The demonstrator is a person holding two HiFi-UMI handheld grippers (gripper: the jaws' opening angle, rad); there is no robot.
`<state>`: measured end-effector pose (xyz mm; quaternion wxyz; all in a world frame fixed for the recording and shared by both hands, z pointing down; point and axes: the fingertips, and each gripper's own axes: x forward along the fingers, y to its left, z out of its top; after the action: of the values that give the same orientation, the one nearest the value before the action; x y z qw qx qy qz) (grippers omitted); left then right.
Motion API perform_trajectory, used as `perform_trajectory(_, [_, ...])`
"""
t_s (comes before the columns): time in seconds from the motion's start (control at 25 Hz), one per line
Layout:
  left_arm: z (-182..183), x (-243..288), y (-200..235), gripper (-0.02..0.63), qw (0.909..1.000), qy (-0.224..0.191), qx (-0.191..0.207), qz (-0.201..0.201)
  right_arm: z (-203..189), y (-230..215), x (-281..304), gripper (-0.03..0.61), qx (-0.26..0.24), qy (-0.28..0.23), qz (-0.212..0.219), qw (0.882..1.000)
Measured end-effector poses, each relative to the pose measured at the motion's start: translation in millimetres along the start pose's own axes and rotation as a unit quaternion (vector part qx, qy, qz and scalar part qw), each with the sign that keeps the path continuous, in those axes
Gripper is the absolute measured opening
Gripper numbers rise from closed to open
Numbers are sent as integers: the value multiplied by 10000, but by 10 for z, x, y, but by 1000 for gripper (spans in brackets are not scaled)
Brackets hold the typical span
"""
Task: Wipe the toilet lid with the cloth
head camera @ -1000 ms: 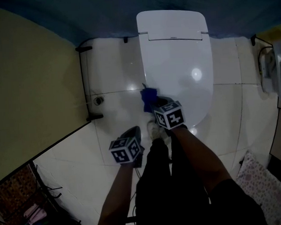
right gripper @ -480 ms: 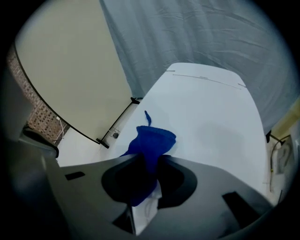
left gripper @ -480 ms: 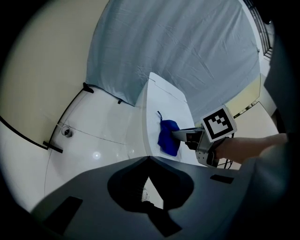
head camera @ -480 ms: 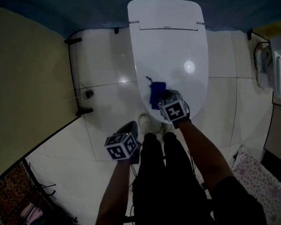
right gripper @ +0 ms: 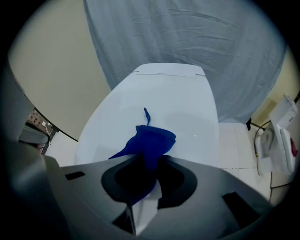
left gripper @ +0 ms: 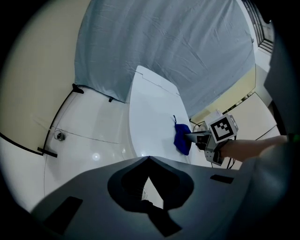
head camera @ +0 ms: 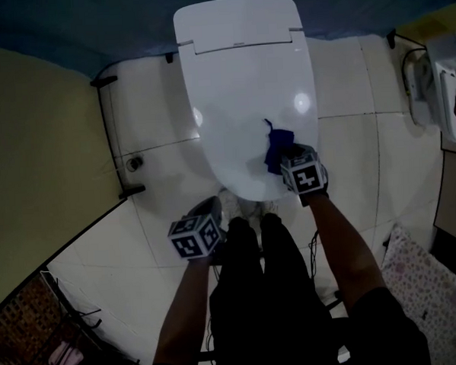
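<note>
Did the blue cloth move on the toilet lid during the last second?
Yes. Held in the right gripper, the cloth has moved from the left edge of the toilet lid to right of its middle, near the front.

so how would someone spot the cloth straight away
Start at the closed white toilet lid at the top of the head view. At its near right part is the cloth, pinched in the right gripper; it is the only dark blue thing there.
</note>
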<state>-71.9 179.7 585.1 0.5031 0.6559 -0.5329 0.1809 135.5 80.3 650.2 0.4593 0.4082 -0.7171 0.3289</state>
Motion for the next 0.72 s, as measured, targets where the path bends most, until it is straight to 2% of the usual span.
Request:
perform_trajectory(0.28, [-90,116,-221,2,9996,184,194,-44,-226,-535,-171,80,220,0,-329,9992])
perform_trajectory(0.72, [-107,156,-337,2,9995,179,246,-115,-428,-873,-290,80,280,138,-667,9973])
